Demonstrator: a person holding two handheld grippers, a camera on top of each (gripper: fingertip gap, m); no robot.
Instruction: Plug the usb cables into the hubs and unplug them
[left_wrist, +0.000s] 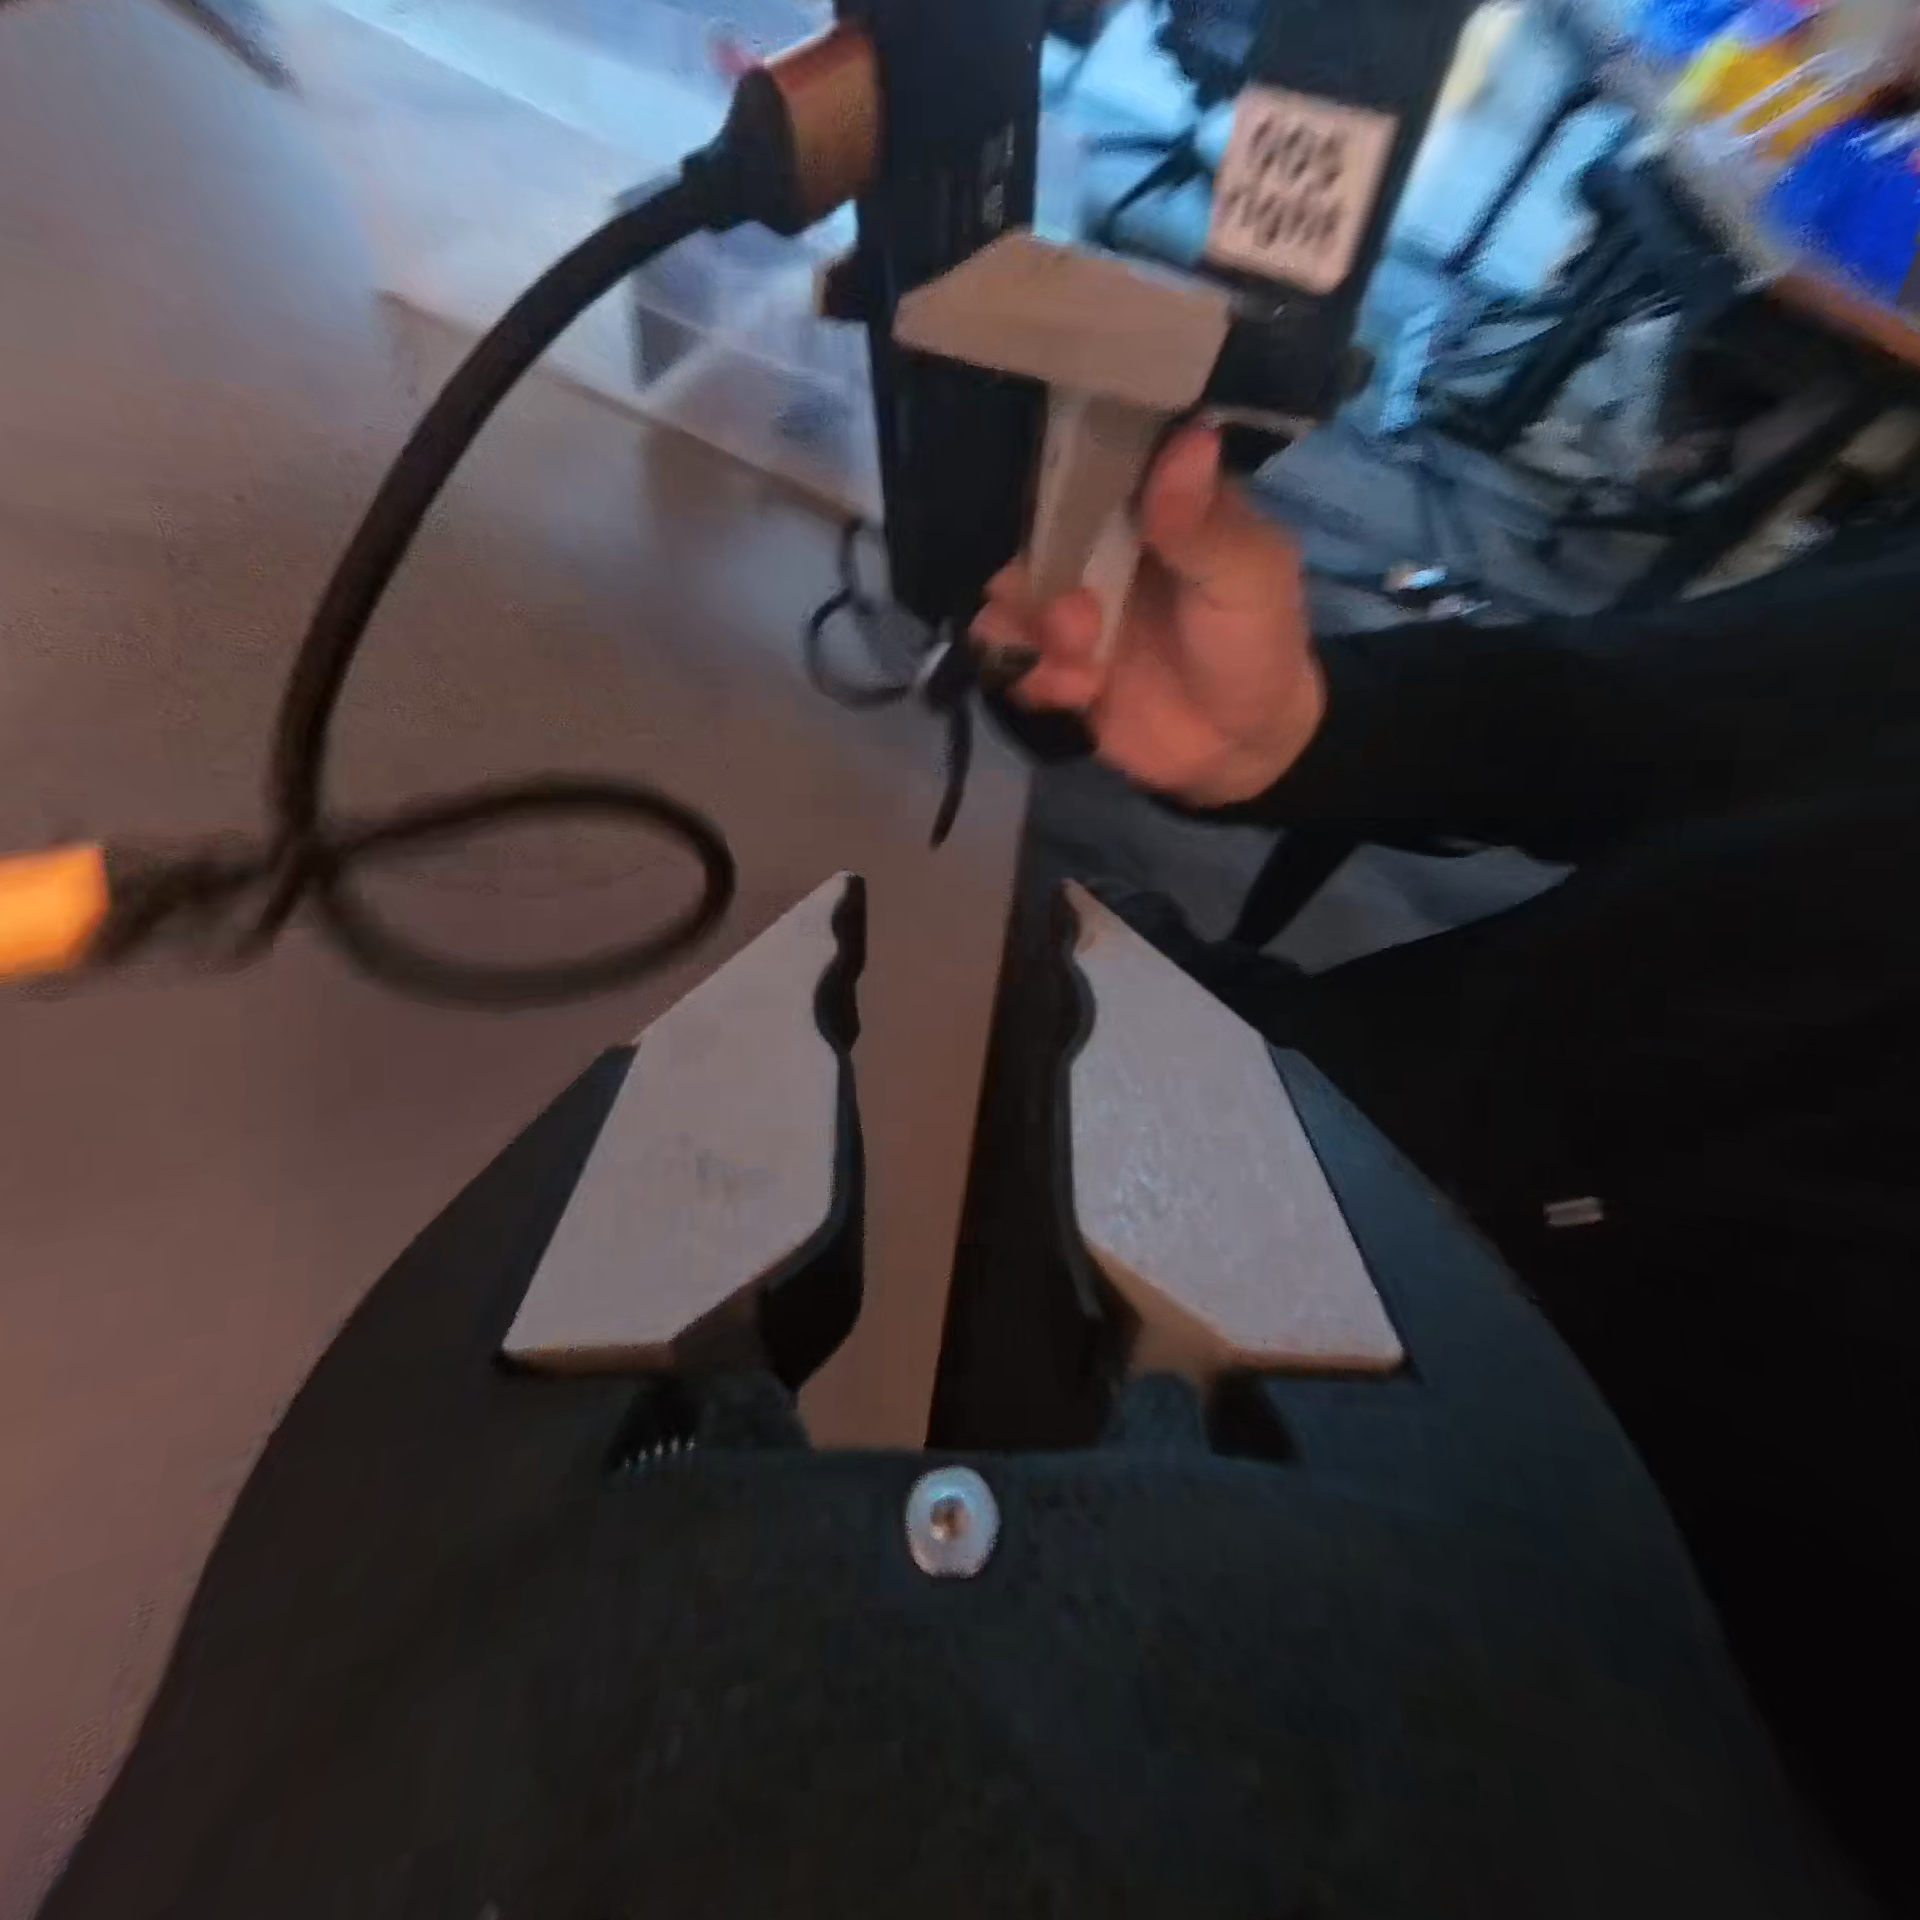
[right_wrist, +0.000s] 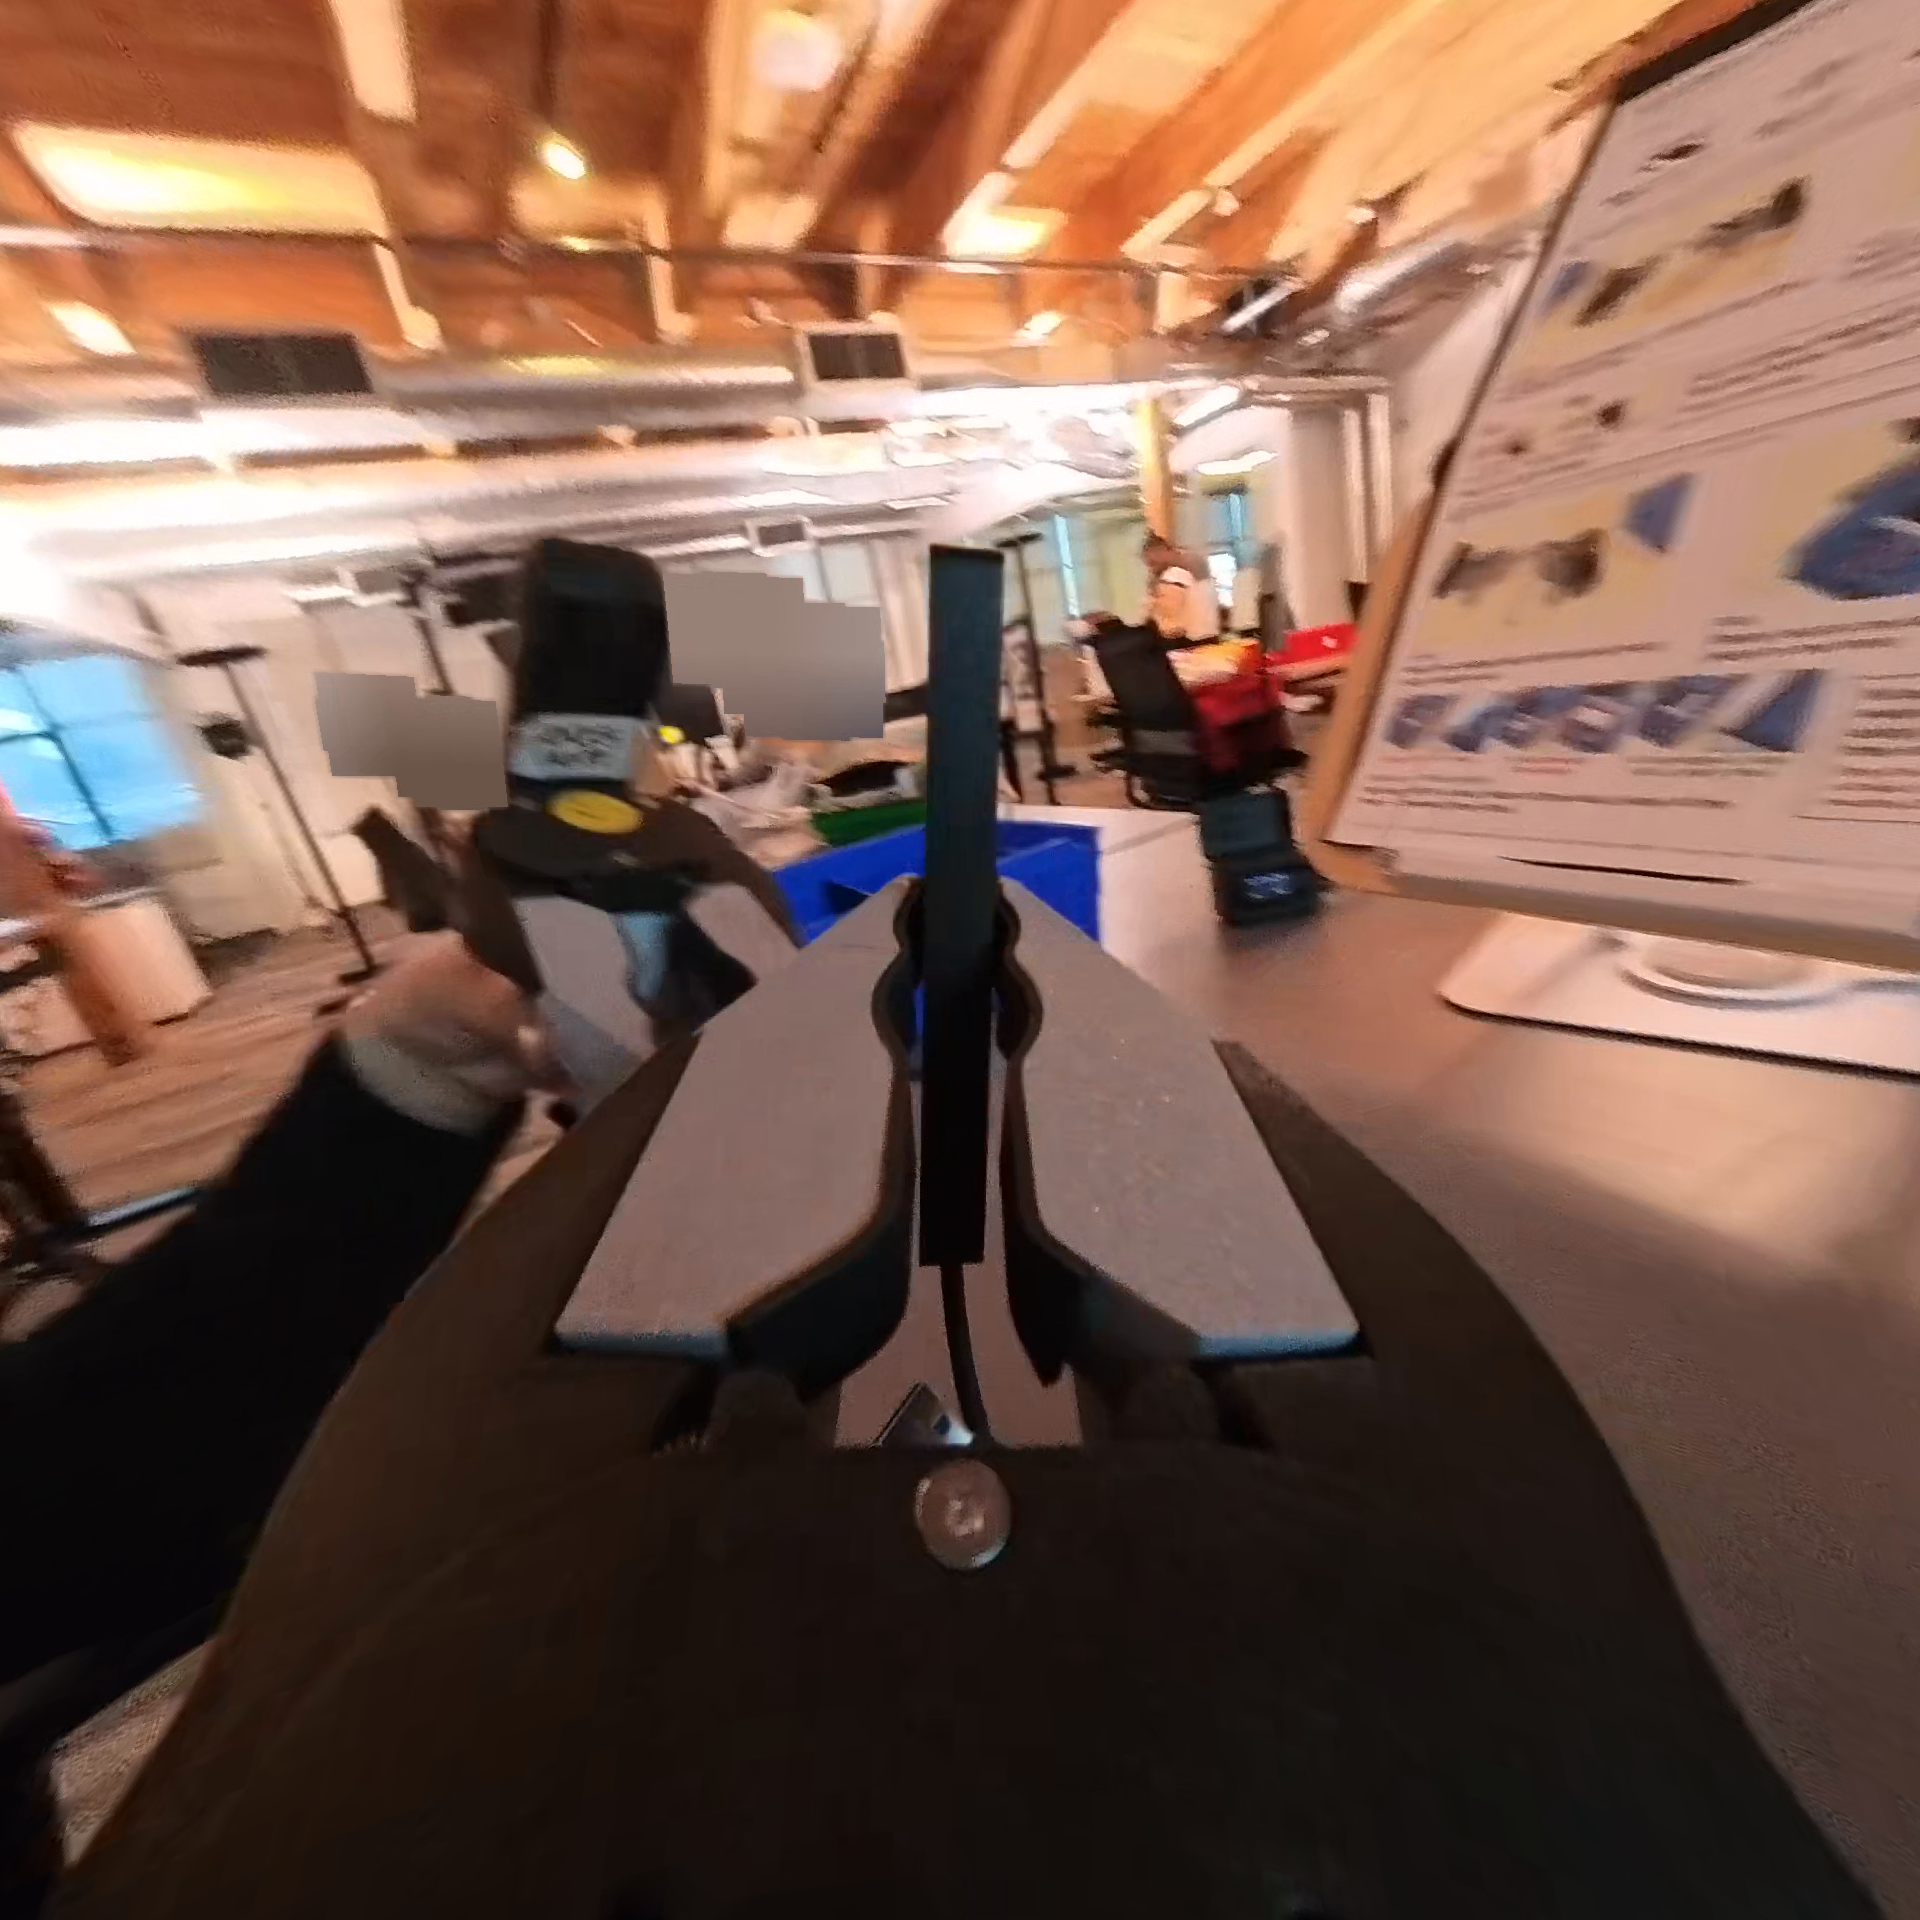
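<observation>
Your right gripper (right_wrist: 956, 935) has its jaws clenched on a slim black USB hub (right_wrist: 961, 831), a flat bar standing on edge between the fingers, its thin black lead (right_wrist: 964, 1371) trailing back toward the camera. In the left wrist view the hub (left_wrist: 951, 312) is lifted above the grey table (left_wrist: 208, 520), with one braided black cable (left_wrist: 416, 520) plugged in through a copper-coloured connector (left_wrist: 821, 125). The cable loops once on the table; its far orange plug (left_wrist: 47, 909) is cut off at the edge. Your left gripper (left_wrist: 961, 914) sits released, holding nothing. Both views are motion-blurred, so the ports are unreadable.
</observation>
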